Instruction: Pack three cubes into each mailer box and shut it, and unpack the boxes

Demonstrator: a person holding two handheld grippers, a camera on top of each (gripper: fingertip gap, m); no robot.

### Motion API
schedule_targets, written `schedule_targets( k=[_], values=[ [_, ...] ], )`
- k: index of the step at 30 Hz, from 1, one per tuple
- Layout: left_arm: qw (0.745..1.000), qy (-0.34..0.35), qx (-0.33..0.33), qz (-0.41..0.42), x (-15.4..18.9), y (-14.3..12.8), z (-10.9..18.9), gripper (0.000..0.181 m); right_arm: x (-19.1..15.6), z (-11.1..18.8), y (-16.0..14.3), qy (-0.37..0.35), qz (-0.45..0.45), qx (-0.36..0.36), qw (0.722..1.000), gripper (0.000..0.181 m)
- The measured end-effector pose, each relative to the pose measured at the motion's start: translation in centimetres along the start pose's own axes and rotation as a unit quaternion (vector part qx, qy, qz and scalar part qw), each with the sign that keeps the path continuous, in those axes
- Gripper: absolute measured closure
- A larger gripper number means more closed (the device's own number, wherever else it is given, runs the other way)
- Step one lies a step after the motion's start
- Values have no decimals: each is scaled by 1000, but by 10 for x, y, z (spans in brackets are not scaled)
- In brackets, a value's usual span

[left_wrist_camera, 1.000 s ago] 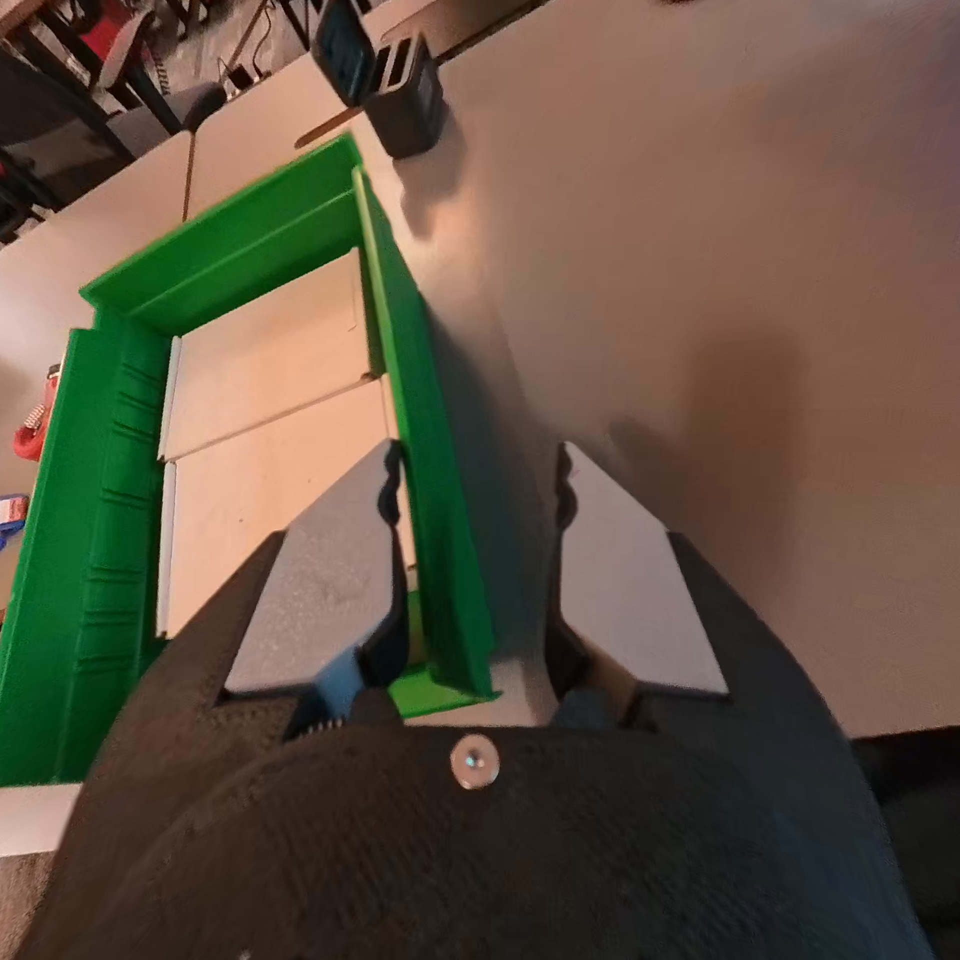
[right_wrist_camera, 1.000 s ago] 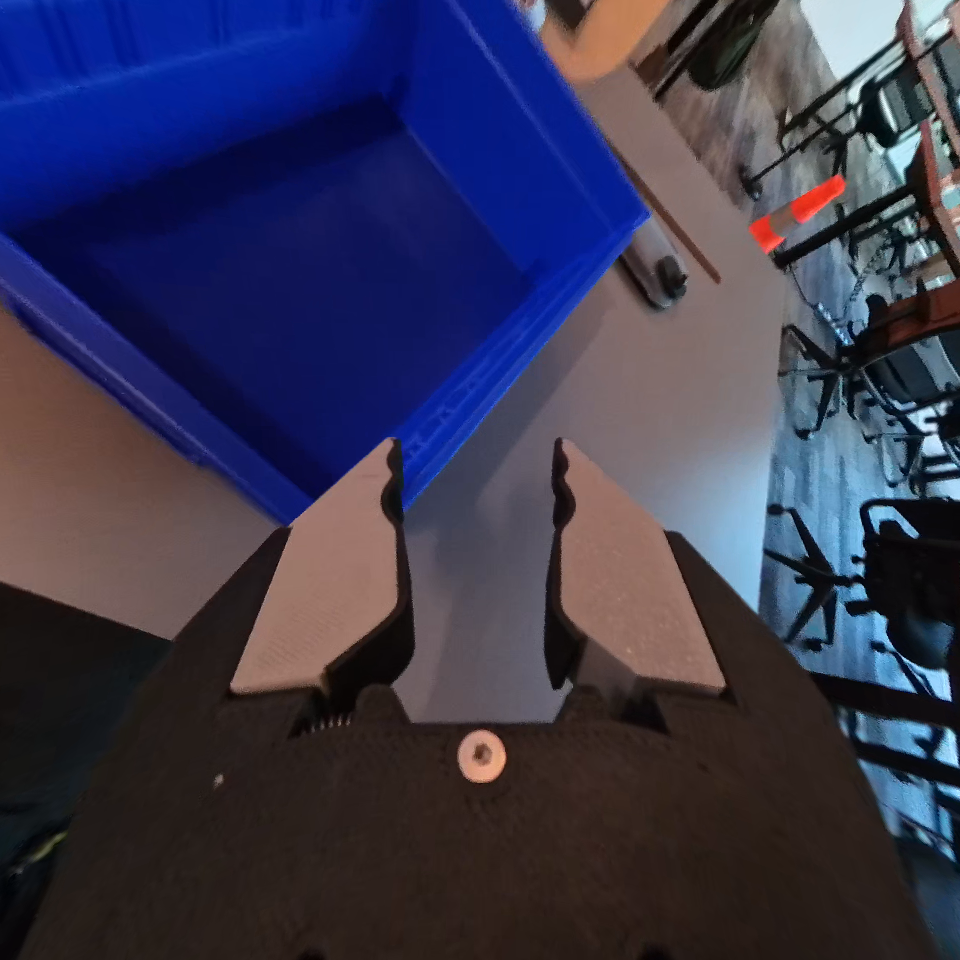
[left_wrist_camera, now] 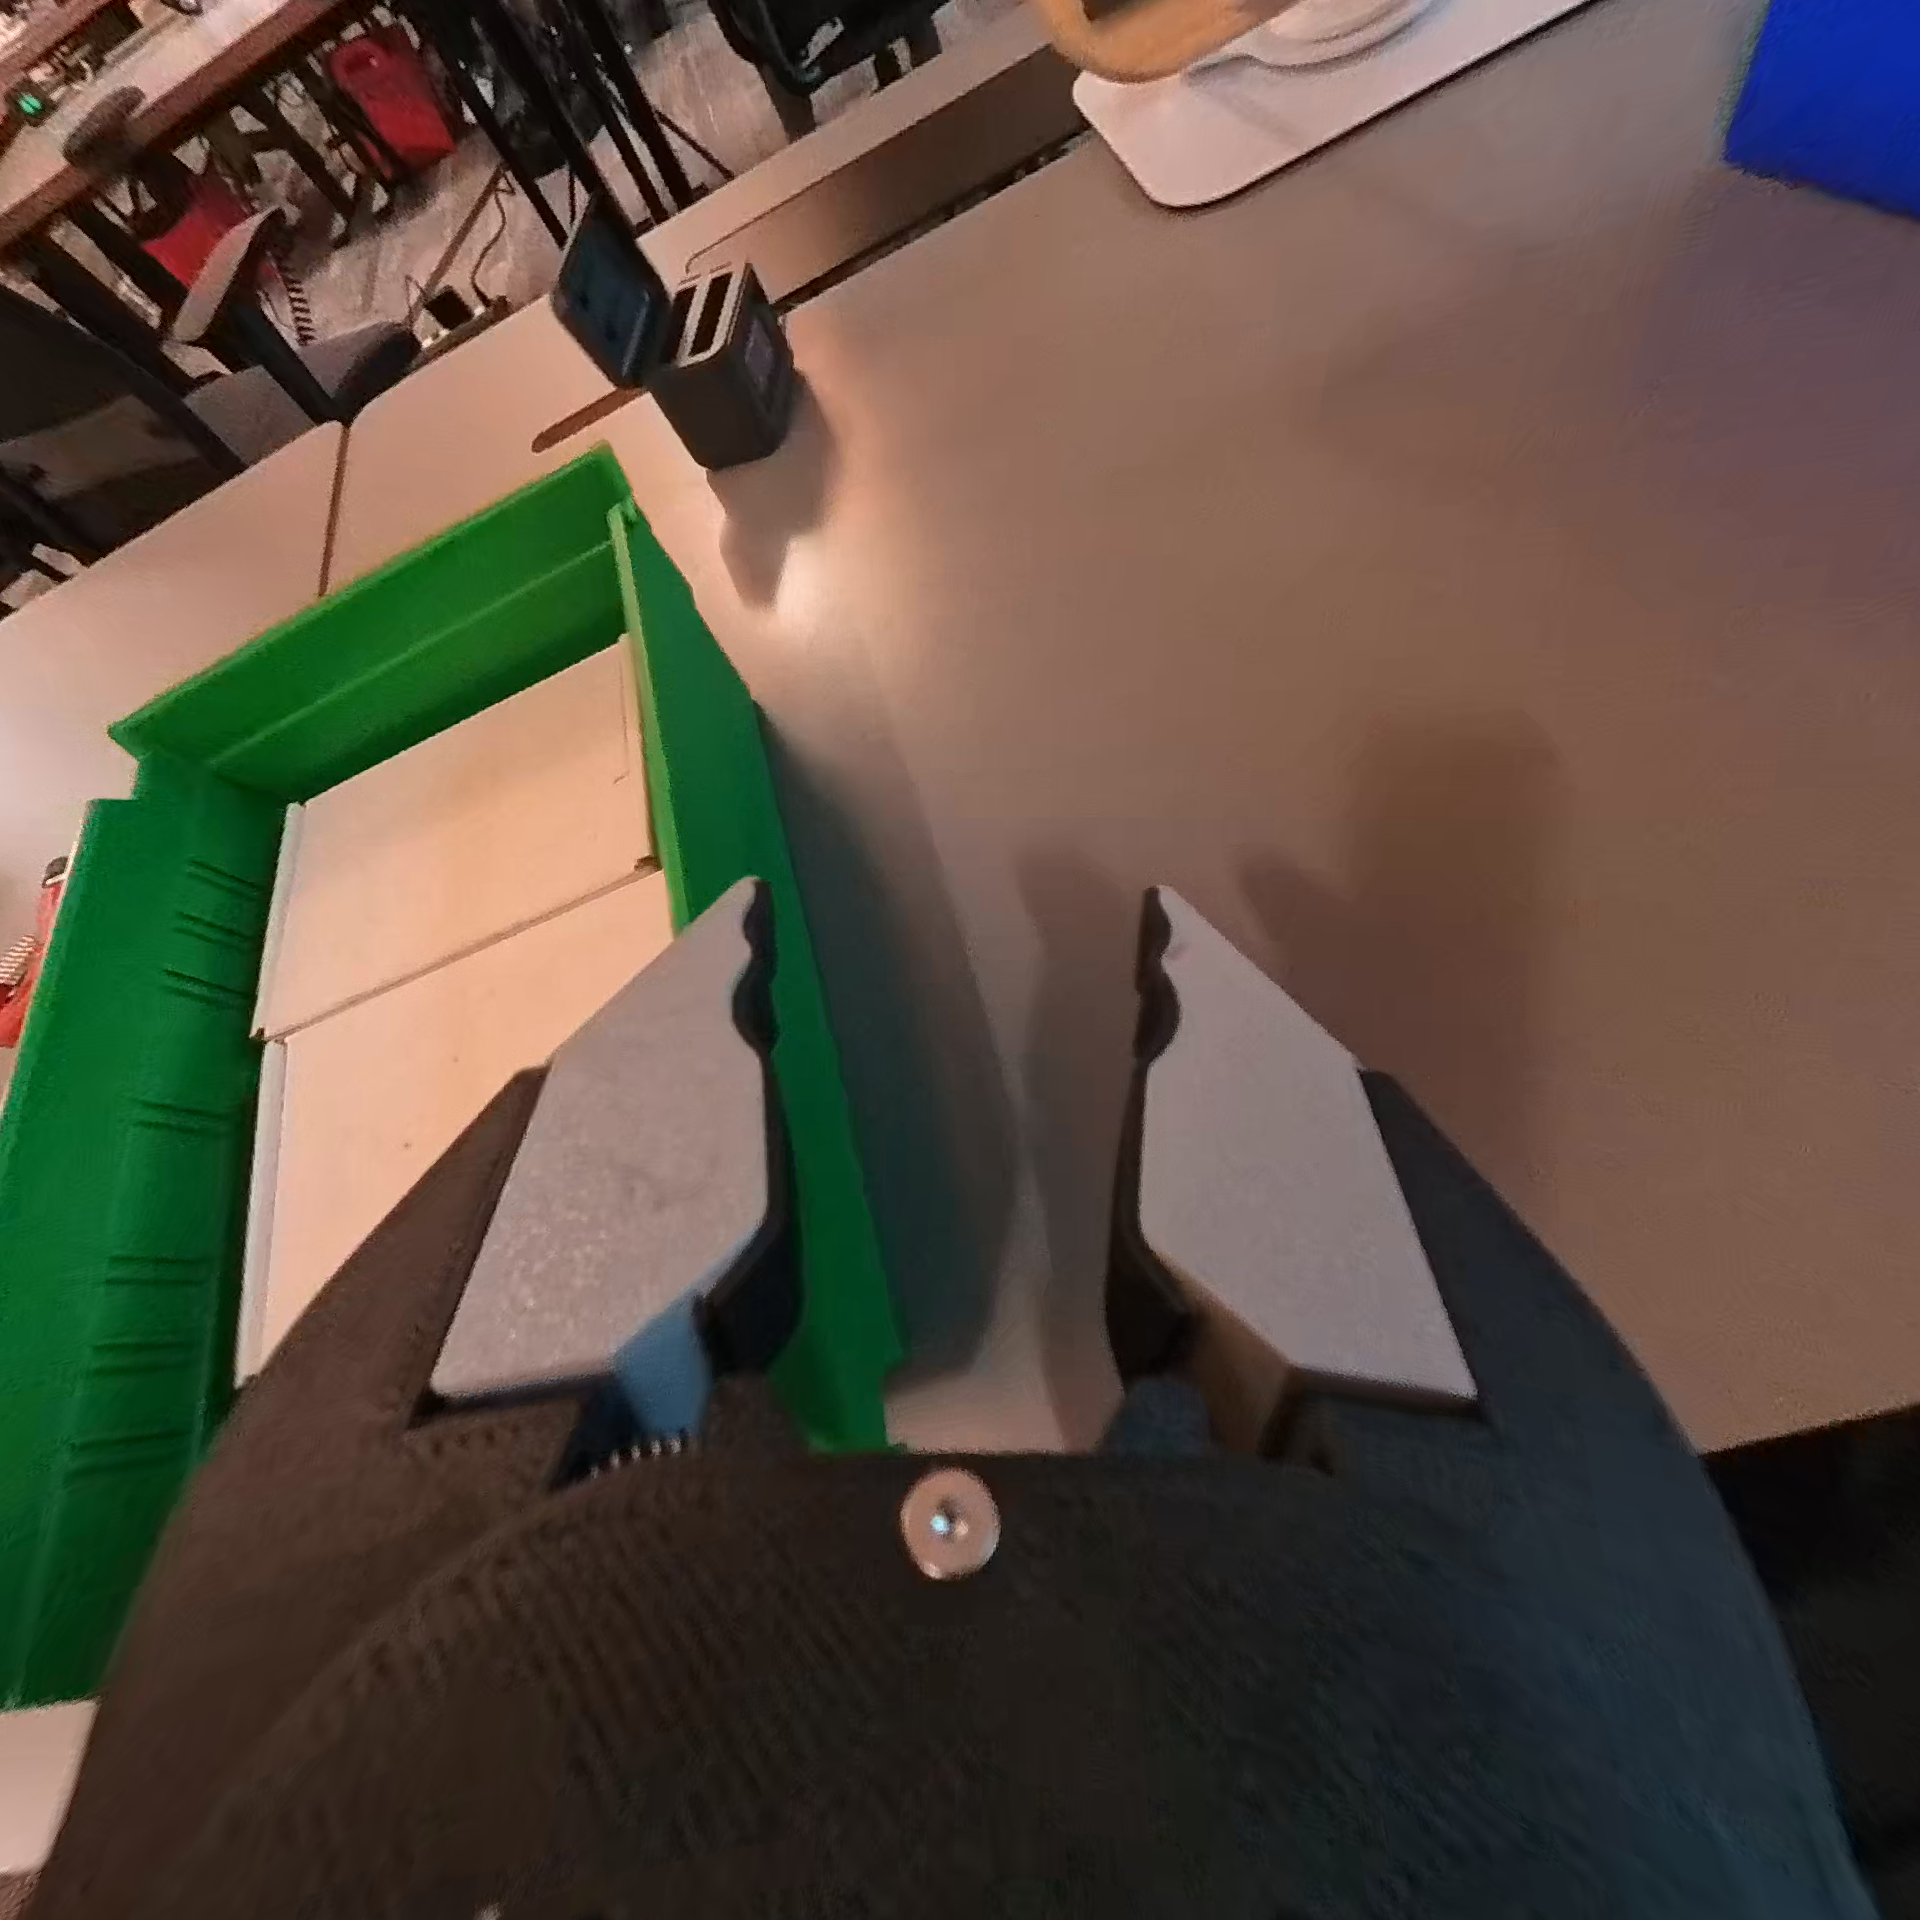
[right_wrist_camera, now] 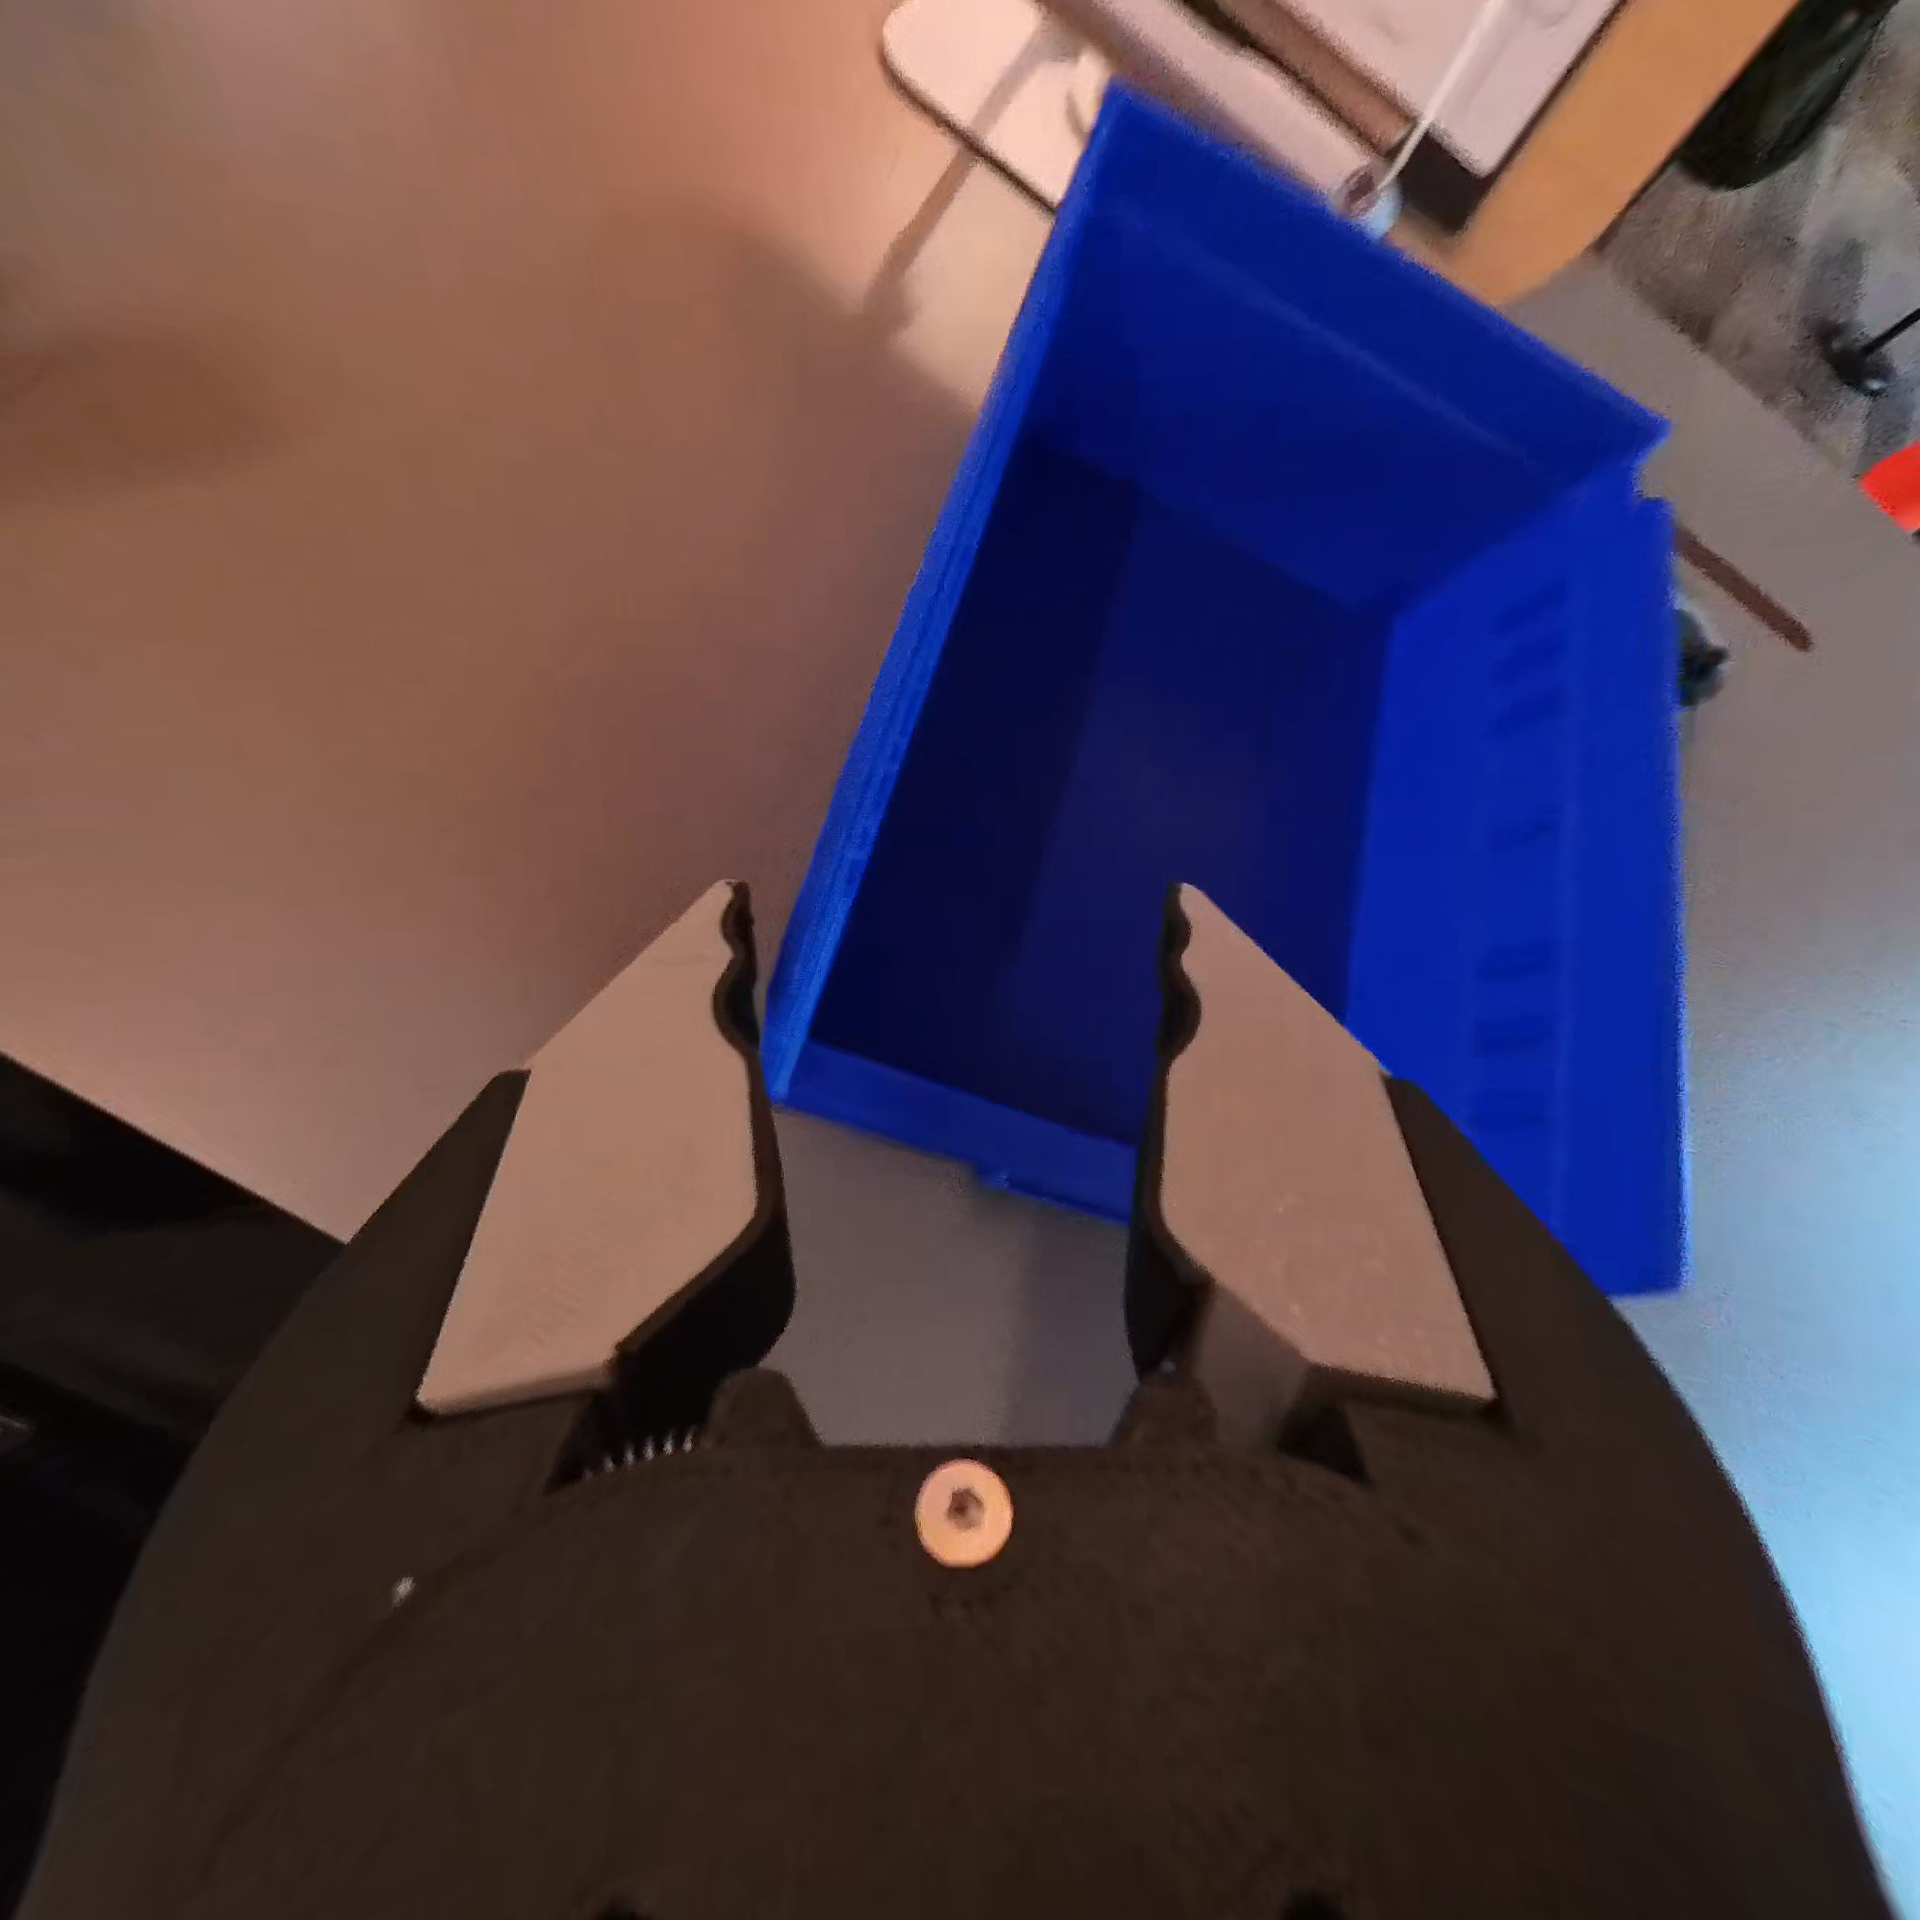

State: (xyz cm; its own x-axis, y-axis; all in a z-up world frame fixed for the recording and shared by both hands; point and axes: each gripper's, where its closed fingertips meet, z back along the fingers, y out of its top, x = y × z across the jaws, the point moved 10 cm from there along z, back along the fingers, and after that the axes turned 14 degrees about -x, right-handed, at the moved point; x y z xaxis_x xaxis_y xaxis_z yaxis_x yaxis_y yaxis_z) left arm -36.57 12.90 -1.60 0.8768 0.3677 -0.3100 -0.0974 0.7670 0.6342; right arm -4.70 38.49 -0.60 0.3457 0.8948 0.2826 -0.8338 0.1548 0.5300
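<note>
In the left wrist view a green bin (left_wrist_camera: 135, 1122) holds two shut white mailer boxes, a far one (left_wrist_camera: 457, 821) and a near one (left_wrist_camera: 416, 1101). My left gripper (left_wrist_camera: 951, 904) is open and empty above the table, its left finger over the bin's right wall. In the right wrist view a blue bin (right_wrist_camera: 1226, 727) stands on the table with nothing showing inside it. My right gripper (right_wrist_camera: 956, 904) is open and empty above the bin's near left corner. No cubes are in view.
A black device with a flipped-up lid (left_wrist_camera: 707, 353) stands beyond the green bin. A white flat base (left_wrist_camera: 1278, 114) lies at the far side of the table, with the blue bin's corner (left_wrist_camera: 1829, 104) at the right. The table's near edge runs under both grippers.
The left view has pulled back and tilted up, showing more of the far table. The right gripper has swung left and its fingers have opened a little wider; the blue bin now lies to the right.
</note>
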Motion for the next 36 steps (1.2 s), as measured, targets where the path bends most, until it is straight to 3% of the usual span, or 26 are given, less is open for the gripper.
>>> schedule_targets(
  k=[5, 11, 16, 21, 25, 29, 33, 36],
  values=[
    [1000, -6, -2, -11, 11, 2, -2, 110, 6, 34, -1, 16, -17, 77, 997, 109],
    [1000, -3, 3, -10, 8, 2, 4, 110, -8, 28, 5, 35, 9, 84, 996, 108],
    [1000, 7, 17, 11, -13, -3, 15, 109, -11, 22, 8, 38, 17, 81, 996, 108],
    [999, 7, 51, 14, -60, -15, 39, 105, -6, 23, 7, 43, 16, 90, 995, 108],
    [993, -13, 58, -104, -90, -25, 43, 101, 1, 21, 6, 56, 8, 94, 994, 108],
    [963, -122, 13, -242, -119, -42, 32, 90, 0, 17, 8, 70, 8, 95, 993, 108],
    [946, -79, -87, -302, -158, -55, 16, 96, -7, 12, 11, 68, 19, 89, 994, 107],
    [933, -94, -128, -324, -168, -55, 9, 98, -11, 5, 14, 73, 22, 81, 994, 107]
  ],
)
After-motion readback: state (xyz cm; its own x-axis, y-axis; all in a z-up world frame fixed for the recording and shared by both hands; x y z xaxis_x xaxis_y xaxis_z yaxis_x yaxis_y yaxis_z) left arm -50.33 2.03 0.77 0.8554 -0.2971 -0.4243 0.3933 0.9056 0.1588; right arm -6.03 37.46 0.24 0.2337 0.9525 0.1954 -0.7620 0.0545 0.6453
